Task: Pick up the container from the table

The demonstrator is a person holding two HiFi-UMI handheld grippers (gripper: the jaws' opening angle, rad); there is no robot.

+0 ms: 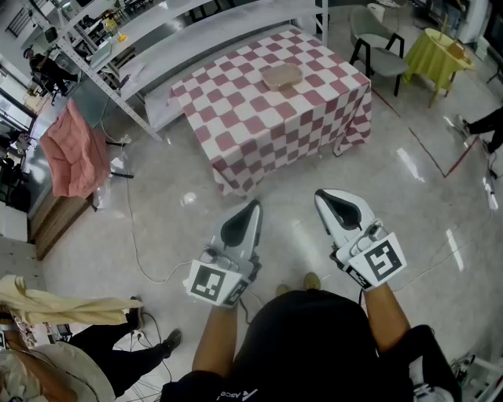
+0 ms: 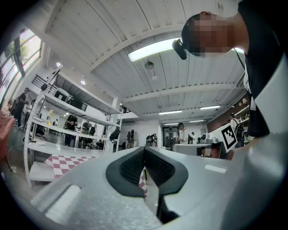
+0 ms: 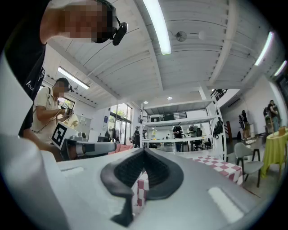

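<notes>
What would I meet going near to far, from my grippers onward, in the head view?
Bare floor → checkered table → container lying on it → white shelving rack behind the table.

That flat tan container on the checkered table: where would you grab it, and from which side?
Probably by its rim: the container looks low and wide, lying flat on the checkered table, likely too broad to span. Come in from the table's near side, jaws nipping the near edge.
</notes>
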